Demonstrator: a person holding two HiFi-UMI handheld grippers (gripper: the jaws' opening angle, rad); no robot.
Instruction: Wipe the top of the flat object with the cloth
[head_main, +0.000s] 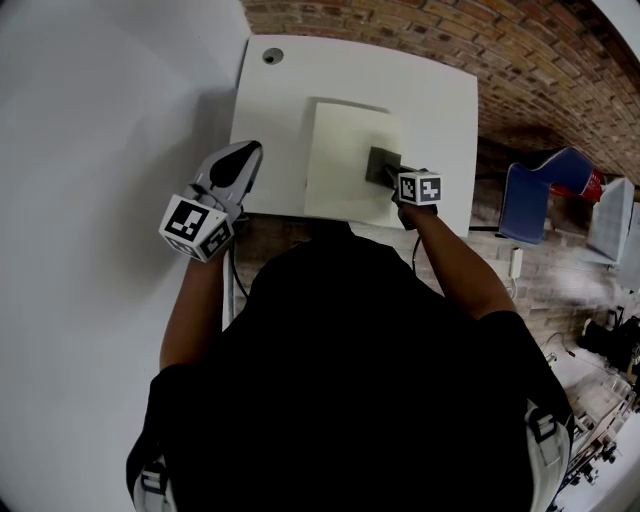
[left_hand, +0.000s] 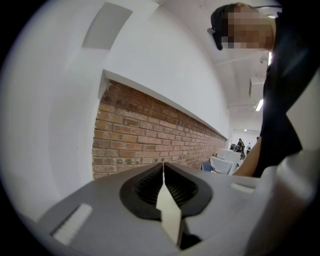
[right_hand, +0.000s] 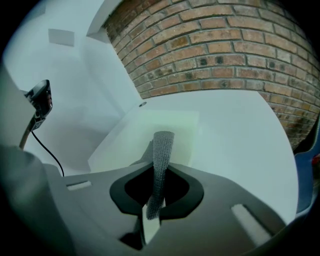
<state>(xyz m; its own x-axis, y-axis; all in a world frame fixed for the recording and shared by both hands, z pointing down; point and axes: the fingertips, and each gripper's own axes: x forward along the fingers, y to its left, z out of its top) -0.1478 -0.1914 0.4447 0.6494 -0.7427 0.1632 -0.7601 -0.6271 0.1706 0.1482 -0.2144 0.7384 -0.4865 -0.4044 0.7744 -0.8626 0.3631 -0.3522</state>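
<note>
A pale flat square slab (head_main: 340, 160) lies on the white table (head_main: 440, 110); in the right gripper view the same slab (right_hand: 165, 127) spreads ahead of the jaws. My right gripper (head_main: 392, 172) is shut on a grey knitted cloth (right_hand: 160, 165), which sticks up between the jaws. In the head view the cloth (head_main: 380, 163) rests on the slab's right part. My left gripper (head_main: 243, 162) hovers at the table's left edge, shut with nothing in it, and its own view (left_hand: 163, 172) looks at a brick wall.
A round hole (head_main: 272, 56) marks the table's far left corner. White wall fills the left side, brick wall (head_main: 480, 40) runs behind the table. A blue chair (head_main: 535, 195) stands to the right. A small device on a cable (right_hand: 40, 100) hangs at left.
</note>
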